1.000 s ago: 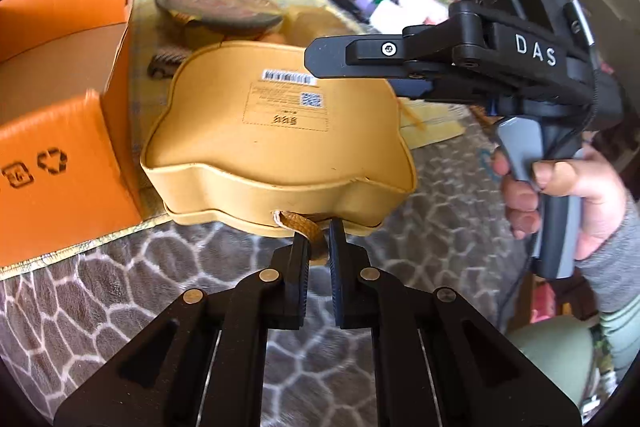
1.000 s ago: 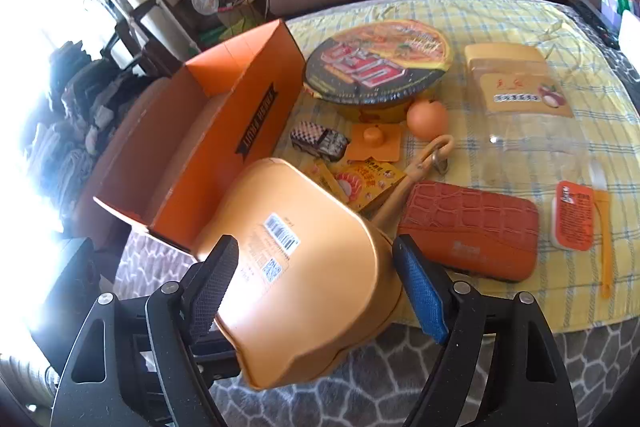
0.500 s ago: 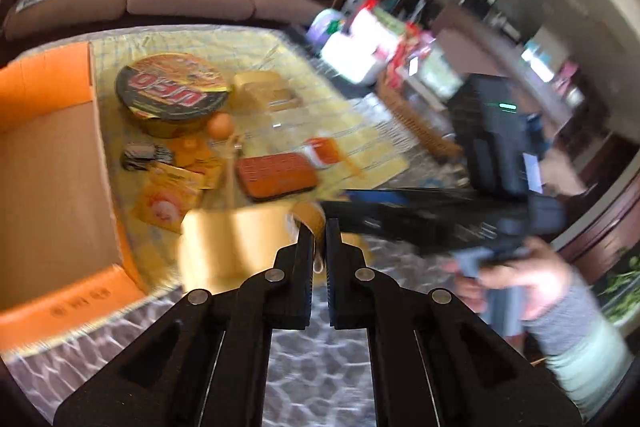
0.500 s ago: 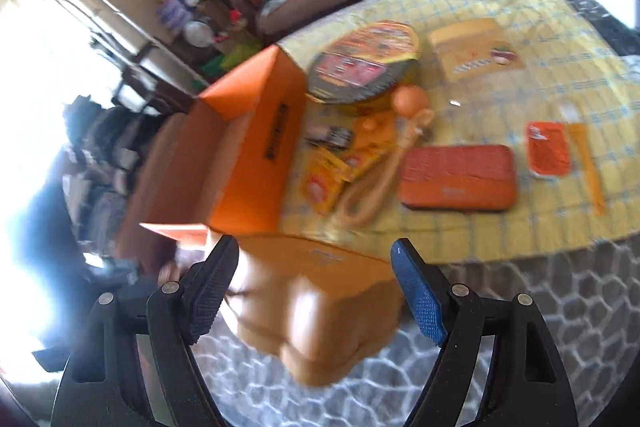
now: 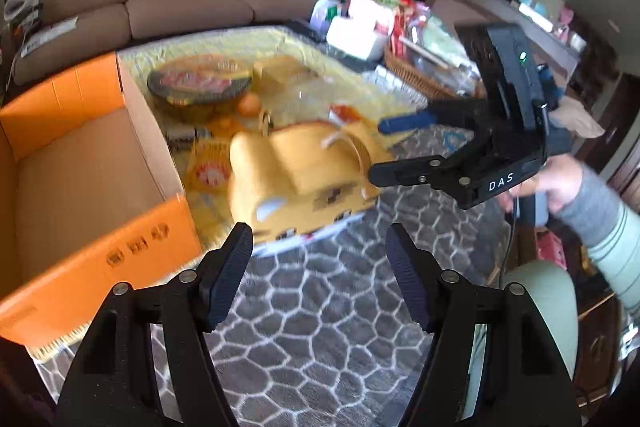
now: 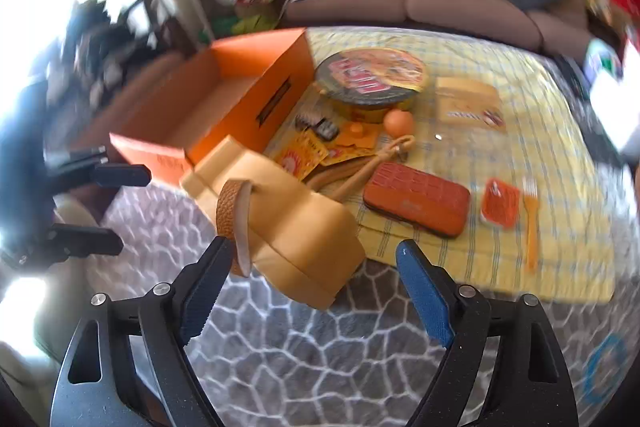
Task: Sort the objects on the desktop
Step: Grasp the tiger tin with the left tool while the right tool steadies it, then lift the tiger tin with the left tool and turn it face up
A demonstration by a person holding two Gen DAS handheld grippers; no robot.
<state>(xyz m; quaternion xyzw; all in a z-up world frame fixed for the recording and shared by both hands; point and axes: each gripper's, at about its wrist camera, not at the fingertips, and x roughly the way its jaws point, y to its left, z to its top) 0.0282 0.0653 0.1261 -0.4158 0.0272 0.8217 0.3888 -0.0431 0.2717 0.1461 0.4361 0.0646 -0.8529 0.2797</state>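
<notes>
The left hand-held gripper (image 5: 318, 267) sits at the bottom of its own view with its jaws spread; they have just been opening, and nothing is between them. Just above it, near the middle of the frame, the tan box (image 5: 296, 183) tilts at the front edge of the surface (image 5: 360, 83), blurred, with its woven strap (image 5: 356, 151) looping off the top. Whether the box rests on the edge or hangs free I cannot tell.

The right hand-held gripper (image 6: 310, 291) fills the bottom of its view, jaws wide apart too; they have just been opening a little further. The box lies between and beyond its 2 fingers, the strap just beside the left finger, and neither pad presses on it.

In the right wrist view, the open orange carton (image 6: 224, 107) stands in the upper left on the yellow checked cloth, just behind the box. Right of centre lie a red case (image 6: 416, 203), a noodle bowl (image 6: 370, 79), a small orange ball (image 6: 398, 123) and an orange fork (image 6: 530, 223).
</notes>
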